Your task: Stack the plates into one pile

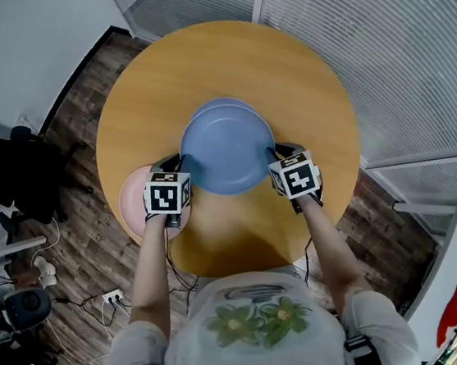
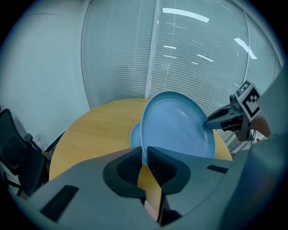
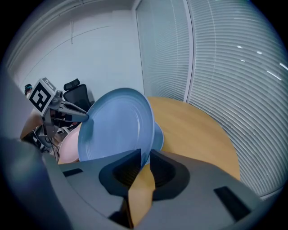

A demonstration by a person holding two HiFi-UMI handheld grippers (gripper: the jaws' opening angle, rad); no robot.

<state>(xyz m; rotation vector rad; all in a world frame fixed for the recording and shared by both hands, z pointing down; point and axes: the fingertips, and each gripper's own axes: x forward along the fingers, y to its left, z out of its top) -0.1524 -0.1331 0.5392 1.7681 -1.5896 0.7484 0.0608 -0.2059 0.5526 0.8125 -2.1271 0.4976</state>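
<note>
— Our left gripper (image 2: 146,157) has its jaws nearly together, pinched on the rim of the upper blue plate (image 2: 177,123). Our right gripper (image 3: 145,158) nips the opposite rim the same way.

— So we hold it between us, clear of the round wooden table (image 1: 251,65), above the lower blue plate (image 1: 222,102). The pink plate (image 1: 131,200) lies at the near left edge.

— Our worry is that the rim looks thin, smooth and glossy, and each bite is shallow. If we tilt unevenly or pull apart, it could slip out and strike the one beneath.

— Both are shallow, round, hard-looking dishes. Set off-centre, ours would rock.
</note>
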